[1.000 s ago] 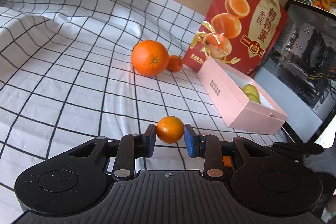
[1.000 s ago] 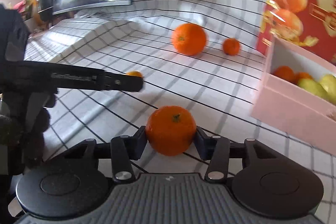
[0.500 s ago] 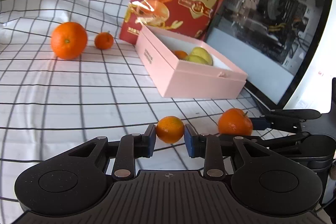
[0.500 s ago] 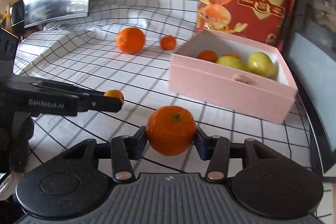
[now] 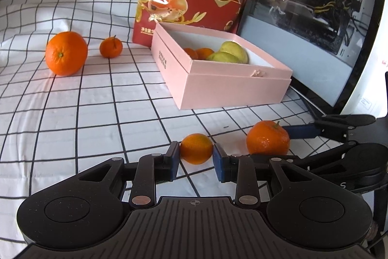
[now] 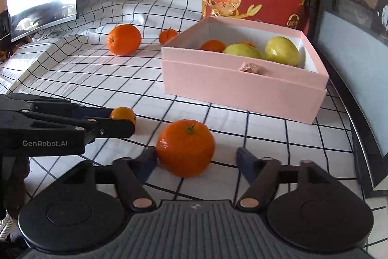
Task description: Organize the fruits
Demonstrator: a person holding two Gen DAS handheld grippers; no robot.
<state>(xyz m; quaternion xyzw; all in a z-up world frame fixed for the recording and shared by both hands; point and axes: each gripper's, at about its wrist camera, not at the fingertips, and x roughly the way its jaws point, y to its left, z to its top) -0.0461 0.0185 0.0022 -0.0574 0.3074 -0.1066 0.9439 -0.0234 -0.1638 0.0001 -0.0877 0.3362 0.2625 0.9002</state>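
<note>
Left wrist: small orange mandarin [image 5: 196,148] is clamped between the narrowly set fingers of the left gripper [image 5: 196,159]; open pink cardboard box [image 5: 232,86] is seen at 1 o'clock.

Right wrist: right gripper [image 6: 194,162] is spread wide; larger stemmed tangerine [image 6: 185,148] is touched by the left finger only, right finger apart.

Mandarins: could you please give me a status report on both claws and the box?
Left claw shut on small mandarin. Right claw open, large mandarin loose between its fingers. Pink box ahead, nothing in the way.
</note>
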